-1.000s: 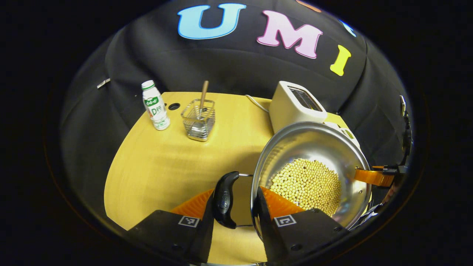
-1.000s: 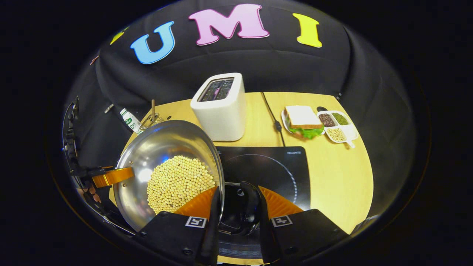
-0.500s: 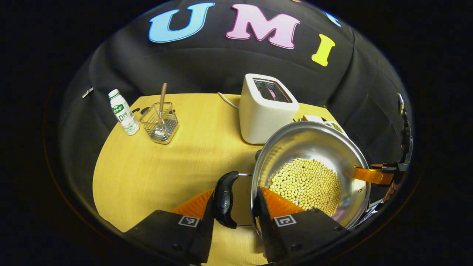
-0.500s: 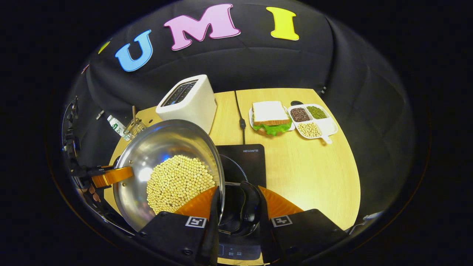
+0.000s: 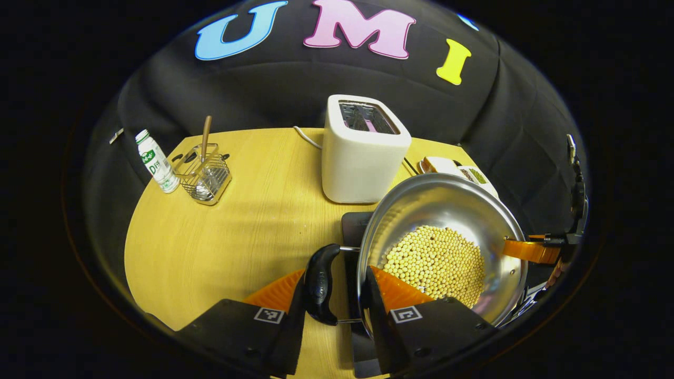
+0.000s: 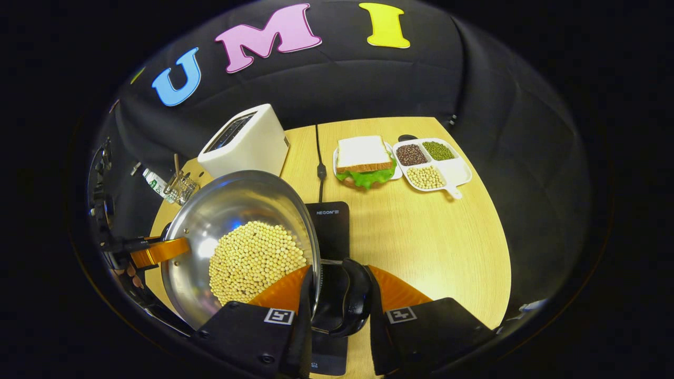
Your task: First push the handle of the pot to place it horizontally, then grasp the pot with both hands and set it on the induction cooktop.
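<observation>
A steel pot (image 5: 442, 202) filled with yellow beans is held between both grippers. My left gripper (image 5: 333, 288) is shut on its black side handle (image 5: 319, 284), one finger outside the handle and the other inside the rim. In the right gripper view, my right gripper (image 6: 339, 296) is shut the same way on the opposite black handle (image 6: 352, 299) of the pot (image 6: 231, 202). The black induction cooktop (image 6: 329, 226) lies under the pot, mostly hidden by it; I cannot tell whether they touch. In the left gripper view, an edge of the cooktop (image 5: 352, 226) shows.
A white toaster (image 5: 363, 152) stands behind the cooktop. A drink bottle (image 5: 154, 162) and a wire basket (image 5: 205, 179) with a spoon are at the far left. A sandwich plate (image 6: 366, 160), a divided bean dish (image 6: 432, 166) and a black cable (image 6: 319, 158) lie at the back right.
Both grippers have carried the pot sideways to the right over the table. The cooktop, earlier beside the pot, now lies beneath it.
</observation>
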`<state>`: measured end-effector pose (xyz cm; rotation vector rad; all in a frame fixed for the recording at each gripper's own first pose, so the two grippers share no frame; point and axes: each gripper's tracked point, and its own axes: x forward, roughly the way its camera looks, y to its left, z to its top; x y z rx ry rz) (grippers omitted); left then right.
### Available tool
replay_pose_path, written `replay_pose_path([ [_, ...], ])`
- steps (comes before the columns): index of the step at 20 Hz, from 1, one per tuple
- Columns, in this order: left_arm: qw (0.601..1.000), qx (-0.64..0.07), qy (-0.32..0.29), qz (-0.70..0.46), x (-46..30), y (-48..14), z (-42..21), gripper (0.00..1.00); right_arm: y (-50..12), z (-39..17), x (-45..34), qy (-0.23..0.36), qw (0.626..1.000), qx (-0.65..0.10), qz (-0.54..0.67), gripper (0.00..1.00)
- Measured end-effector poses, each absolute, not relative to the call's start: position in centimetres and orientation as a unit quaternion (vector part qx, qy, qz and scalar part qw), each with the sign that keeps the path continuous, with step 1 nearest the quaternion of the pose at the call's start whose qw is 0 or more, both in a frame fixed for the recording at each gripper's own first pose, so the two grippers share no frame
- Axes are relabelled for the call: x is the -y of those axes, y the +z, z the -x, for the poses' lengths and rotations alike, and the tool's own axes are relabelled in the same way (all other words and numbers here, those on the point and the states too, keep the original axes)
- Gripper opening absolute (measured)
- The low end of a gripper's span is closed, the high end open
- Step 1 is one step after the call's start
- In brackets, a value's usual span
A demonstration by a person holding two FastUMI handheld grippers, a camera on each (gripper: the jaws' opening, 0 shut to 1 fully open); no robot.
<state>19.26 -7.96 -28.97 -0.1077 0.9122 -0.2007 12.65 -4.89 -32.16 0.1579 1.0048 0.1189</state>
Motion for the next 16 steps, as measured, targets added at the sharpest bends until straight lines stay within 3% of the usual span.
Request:
replay_pose_path([
  [16,0.893,-0.438,-0.095,0.051,7.5,-30.3,-20.1,0.59,-33.6,-13.2,4.4,0.050,0.870,-0.483,-0.089,0.50],
])
